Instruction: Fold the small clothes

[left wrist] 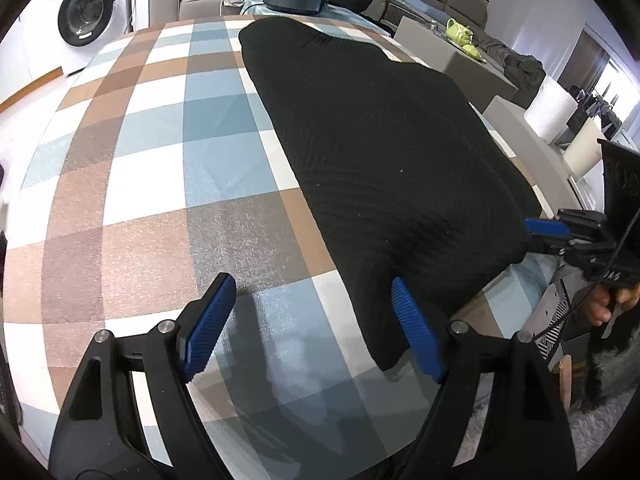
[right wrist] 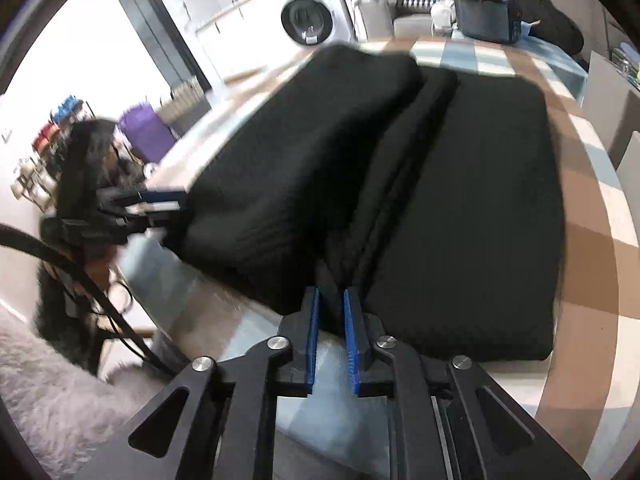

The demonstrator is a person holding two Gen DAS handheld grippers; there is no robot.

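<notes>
Here, black garment (left wrist: pixel 384 152) spread over the checked tablecloth (left wrist: pixel 152 184), one side raised in a fold. Right gripper (right wrist: pixel 331 312) narrowed on a bunched near edge of the cloth, pads pressing it. Left gripper (left wrist: pixel 316 320) spread wide, nothing clamped, right finger (left wrist: pixel 416 336) beside the garment's near corner.

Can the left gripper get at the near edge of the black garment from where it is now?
Probably yes. The left gripper stands open just above the checked tablecloth, one pad already beside the black garment edge. Nothing lies between them; the right gripper pinches a fold farther along.
</notes>
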